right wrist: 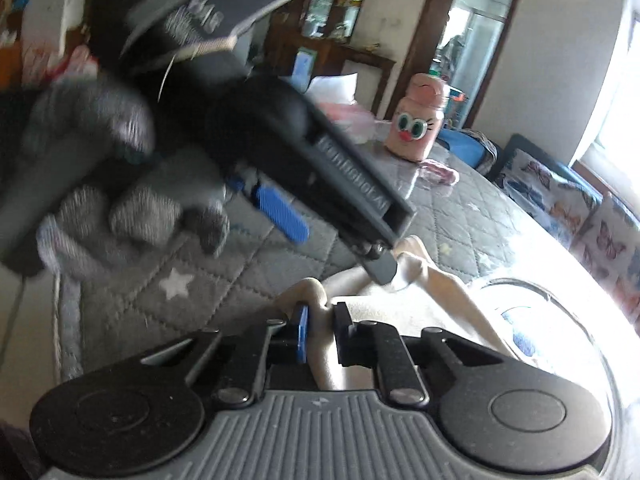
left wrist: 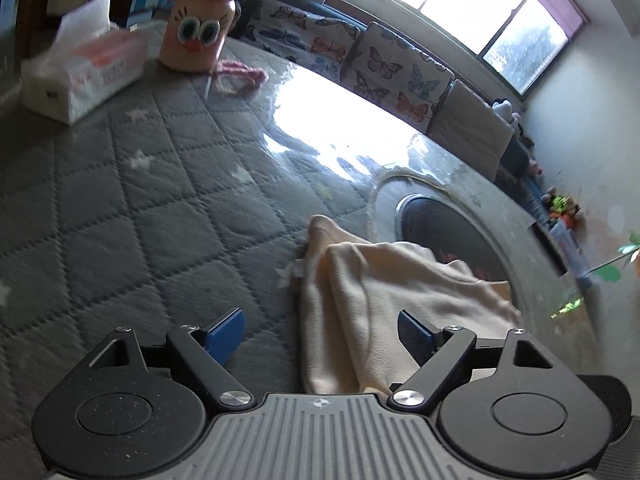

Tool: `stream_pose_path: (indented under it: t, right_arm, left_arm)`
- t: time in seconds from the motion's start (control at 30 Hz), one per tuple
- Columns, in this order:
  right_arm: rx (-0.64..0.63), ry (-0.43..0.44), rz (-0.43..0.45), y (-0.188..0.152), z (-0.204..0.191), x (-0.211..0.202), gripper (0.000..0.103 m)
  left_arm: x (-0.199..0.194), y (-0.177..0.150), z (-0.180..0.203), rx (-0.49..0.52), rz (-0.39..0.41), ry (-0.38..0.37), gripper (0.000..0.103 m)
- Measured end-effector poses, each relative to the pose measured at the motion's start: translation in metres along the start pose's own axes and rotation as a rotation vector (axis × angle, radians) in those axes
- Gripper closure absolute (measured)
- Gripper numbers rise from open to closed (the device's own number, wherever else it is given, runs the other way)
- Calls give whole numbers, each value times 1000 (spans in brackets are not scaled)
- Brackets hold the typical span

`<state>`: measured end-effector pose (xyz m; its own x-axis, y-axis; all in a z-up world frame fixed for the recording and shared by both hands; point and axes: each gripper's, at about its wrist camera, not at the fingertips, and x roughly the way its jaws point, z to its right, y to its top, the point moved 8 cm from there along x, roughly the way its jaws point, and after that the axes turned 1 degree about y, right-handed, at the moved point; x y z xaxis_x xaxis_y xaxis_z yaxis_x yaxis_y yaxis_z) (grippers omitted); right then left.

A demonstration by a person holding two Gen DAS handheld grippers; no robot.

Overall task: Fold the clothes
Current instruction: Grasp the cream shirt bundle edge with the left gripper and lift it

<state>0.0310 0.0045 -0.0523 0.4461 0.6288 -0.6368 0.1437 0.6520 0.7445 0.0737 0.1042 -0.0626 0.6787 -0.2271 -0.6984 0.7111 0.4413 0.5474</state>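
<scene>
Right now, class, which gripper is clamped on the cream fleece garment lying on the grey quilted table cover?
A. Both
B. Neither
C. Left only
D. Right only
D: the right gripper has its jaws pinched on a fold of the cream fleece garment, while the left gripper hangs open above it.

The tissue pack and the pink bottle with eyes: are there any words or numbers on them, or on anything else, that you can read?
Tissue pack: red print, too blurred to read.
Pink bottle: no words, only a face of eyes, lashes and a beak.
Left gripper body, seen from the right wrist: raised lettering, too blurred to read.
Cream cloth: no writing.
Nothing here can be read for sure.
</scene>
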Motion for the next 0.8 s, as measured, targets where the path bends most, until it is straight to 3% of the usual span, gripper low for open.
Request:
stream_pose_path:
  t: [0.33, 0.47, 0.57, 0.63, 0.73, 0.8]
  right_arm:
    - [100, 21, 69, 8, 18, -18, 93]
    - [125, 23, 99, 8, 27, -28, 93]
    - [134, 32, 106, 6, 29, -31, 93]
    - [141, 43, 107, 4, 30, -33, 93]
    - [161, 59, 105, 1, 34, -37, 93]
    - [175, 69, 105, -1, 36, -40, 92]
  left_arm:
    - [14, 7, 11, -146, -45, -102, 18]
    - [19, 5, 17, -168, -74, -139, 24]
    - [25, 2, 18, -183, -99, -155, 42]
    - [30, -1, 18, -194, -121, -162, 70]
    - [34, -4, 14, -213, -131, -172, 82]
    - [34, -4, 14, -205, -128, -170, 84]
